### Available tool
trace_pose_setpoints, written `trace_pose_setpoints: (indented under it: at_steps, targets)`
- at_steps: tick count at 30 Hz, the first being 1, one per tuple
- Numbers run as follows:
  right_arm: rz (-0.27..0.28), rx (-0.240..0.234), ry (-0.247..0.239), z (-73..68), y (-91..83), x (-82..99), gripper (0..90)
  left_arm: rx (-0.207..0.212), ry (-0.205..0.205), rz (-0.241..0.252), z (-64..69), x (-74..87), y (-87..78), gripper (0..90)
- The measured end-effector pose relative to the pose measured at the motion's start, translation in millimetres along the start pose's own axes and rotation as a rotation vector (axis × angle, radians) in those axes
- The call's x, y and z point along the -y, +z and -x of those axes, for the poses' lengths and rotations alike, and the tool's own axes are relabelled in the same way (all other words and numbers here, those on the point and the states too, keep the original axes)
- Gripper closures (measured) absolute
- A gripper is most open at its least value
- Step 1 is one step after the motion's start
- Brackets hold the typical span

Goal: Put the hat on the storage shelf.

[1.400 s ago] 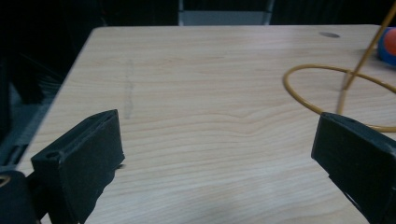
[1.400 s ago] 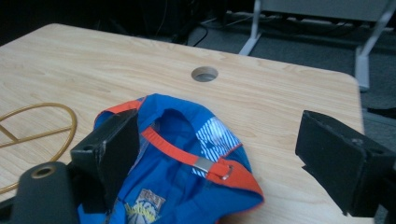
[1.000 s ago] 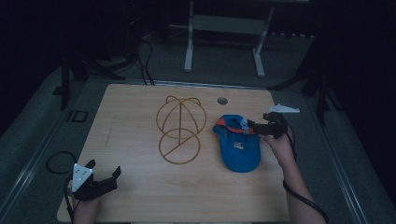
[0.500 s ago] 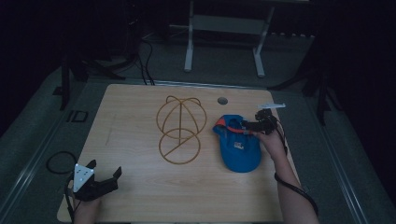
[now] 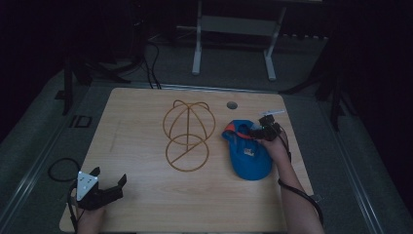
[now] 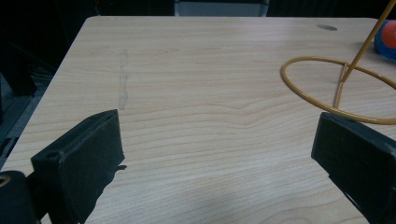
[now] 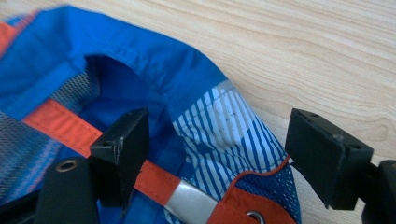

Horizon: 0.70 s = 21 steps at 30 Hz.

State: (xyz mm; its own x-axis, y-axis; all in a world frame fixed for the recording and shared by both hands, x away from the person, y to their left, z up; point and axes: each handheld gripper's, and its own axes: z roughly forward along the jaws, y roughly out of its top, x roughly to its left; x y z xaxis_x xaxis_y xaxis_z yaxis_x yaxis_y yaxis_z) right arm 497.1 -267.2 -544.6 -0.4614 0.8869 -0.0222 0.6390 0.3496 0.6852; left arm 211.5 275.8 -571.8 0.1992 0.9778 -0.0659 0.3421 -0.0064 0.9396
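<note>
Table [image 5: 146, 146] of pale wood grain, seen whole from the high view, carries a wire stand [image 5: 187, 136] near its centre and a blue cap [image 5: 248, 153] just right of it. The stand has a flat ring base with a domed cage of gold-coloured wire above; the left gripper view shows that ring [image 6: 336, 88] lying on the wood. The cap lies open side up, and the right gripper view resolves its orange strap [image 7: 60, 123], mesh panels and white-striped lining [image 7: 224, 130]. Right gripper [image 5: 259, 131] sits at the cap's far edge; its jaws stand spread, one over the hollow interior, one over the rim. Left gripper [image 5: 108, 183], at the near left corner, has jaws spread wide over bare wood, holding nothing.
</note>
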Motion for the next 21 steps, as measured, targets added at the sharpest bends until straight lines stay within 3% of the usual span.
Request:
trace_pose_setpoints:
  at_steps: [5, 9, 14, 21]
  targets:
    - [-0.049, 0.003, -0.039, -0.1, 6.0, 4.3, 28.3, 0.005, 0.003, -0.004, 0.4, 0.2, 0.1, 2.4]
    - [-0.053, -0.006, -0.062, -0.9, 6.0, 4.8, 32.0, -0.002, 0.002, -0.005, 0.2, 0.3, 0.4, 2.4]
    - [-0.051, -0.058, -0.068, -1.3, 4.4, 5.1, 49.2, -0.002, -0.001, -0.001, 0.8, 0.0, -0.3, 2.4]
    - [-0.067, -0.097, -0.124, -8.9, 3.1, 2.0, 79.1, -0.004, 0.003, -0.004, 1.2, 0.1, -0.1, 2.4]
